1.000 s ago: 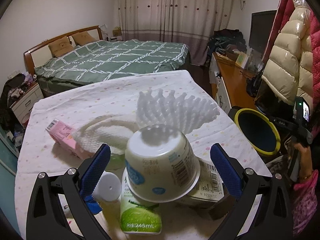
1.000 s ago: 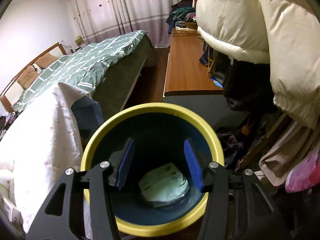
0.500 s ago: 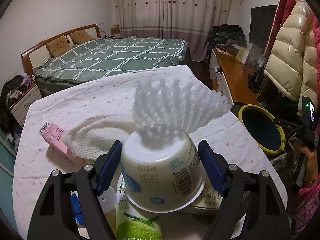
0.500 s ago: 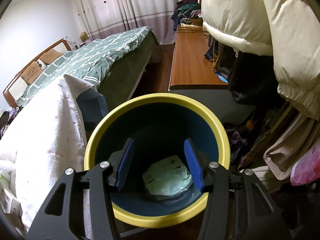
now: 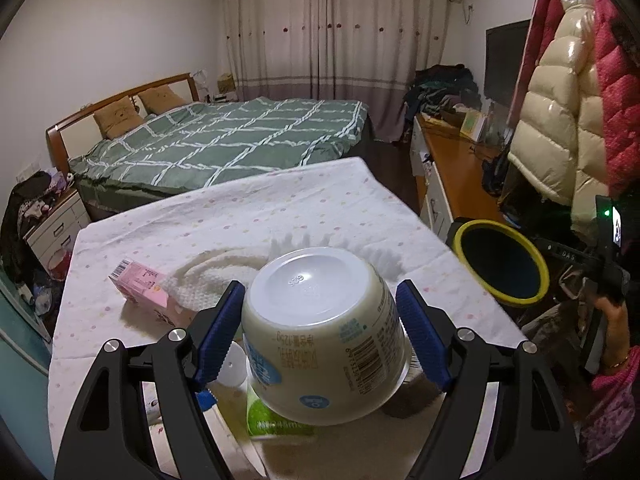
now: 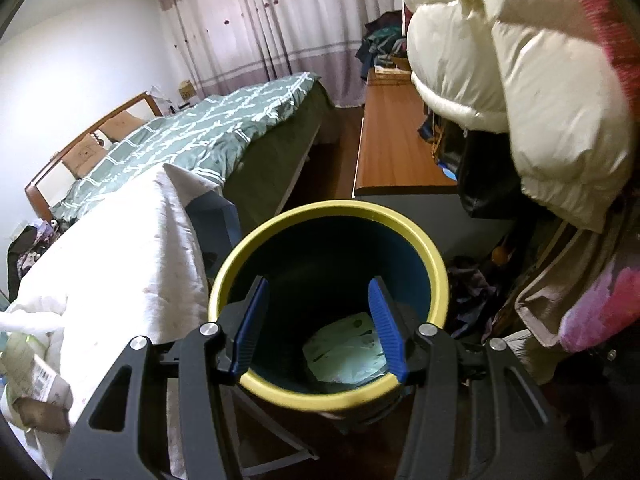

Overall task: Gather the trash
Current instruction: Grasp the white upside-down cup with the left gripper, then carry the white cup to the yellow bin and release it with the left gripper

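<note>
My left gripper [image 5: 320, 320] is shut on an upside-down white yogurt cup [image 5: 324, 332] and holds it above the table. Under it lie a green drink carton [image 5: 276, 420], a white cap [image 5: 234, 368], a pink box [image 5: 140, 288] and white foam netting [image 5: 216, 276]. The yellow-rimmed dark bin [image 5: 502, 264] stands off the table's right edge. My right gripper [image 6: 318, 328] is open and empty over the bin's mouth [image 6: 328, 304]. A pale green wrapper [image 6: 346, 354] lies in the bin's bottom.
The table has a white dotted cloth [image 5: 248, 216]. A bed [image 5: 224, 140] lies behind it. A wooden desk [image 5: 452, 176] and hanging puffer coats [image 5: 560, 120] stand on the right. Clothes lie on the floor beside the bin [image 6: 472, 284].
My left gripper closed on the yogurt cup and lifted it up from the pile. My right gripper stayed open and rose slightly over the bin.
</note>
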Motion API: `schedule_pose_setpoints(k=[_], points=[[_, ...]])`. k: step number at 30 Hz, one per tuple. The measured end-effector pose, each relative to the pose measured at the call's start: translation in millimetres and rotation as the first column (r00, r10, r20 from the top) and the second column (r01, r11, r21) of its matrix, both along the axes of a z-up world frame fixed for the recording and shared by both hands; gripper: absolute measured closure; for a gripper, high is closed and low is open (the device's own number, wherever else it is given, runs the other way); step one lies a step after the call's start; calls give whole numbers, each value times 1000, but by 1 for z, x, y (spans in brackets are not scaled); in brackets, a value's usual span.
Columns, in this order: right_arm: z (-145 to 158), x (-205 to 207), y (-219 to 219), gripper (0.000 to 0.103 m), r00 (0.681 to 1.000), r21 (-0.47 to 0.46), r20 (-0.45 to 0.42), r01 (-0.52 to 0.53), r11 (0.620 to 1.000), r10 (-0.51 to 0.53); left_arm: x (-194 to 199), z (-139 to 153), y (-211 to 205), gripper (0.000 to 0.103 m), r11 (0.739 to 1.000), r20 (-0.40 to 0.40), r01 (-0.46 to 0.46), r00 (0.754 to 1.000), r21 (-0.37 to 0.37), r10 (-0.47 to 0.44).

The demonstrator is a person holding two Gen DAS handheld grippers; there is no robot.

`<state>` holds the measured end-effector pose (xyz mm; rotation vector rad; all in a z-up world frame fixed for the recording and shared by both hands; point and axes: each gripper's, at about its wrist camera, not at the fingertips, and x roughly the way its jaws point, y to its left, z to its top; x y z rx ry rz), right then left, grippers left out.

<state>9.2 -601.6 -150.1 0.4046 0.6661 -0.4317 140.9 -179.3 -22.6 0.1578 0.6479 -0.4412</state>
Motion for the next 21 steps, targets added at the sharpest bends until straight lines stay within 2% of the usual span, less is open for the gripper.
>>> schedule_pose_setpoints(k=[5,9,14,21], points=[[9,-24,2,53,1000,-5,28,8,1000,-8,-20,18,-7,26,999,42,35,999,-14,-34],[13,-42,-2,53,999,-10,44,24,1000,-23,-34,32,-29,26,995,66,101,993,-23,-99],[15,-66,-7,53,997,-18,58,55,998,-53,-42,44,-72,26,977,78,208,976,-46,-204],[4,-93,-18,53,994,-12,44,96,995,-96,-34,36,-158,26,934,39,350,936,-63,-349]])
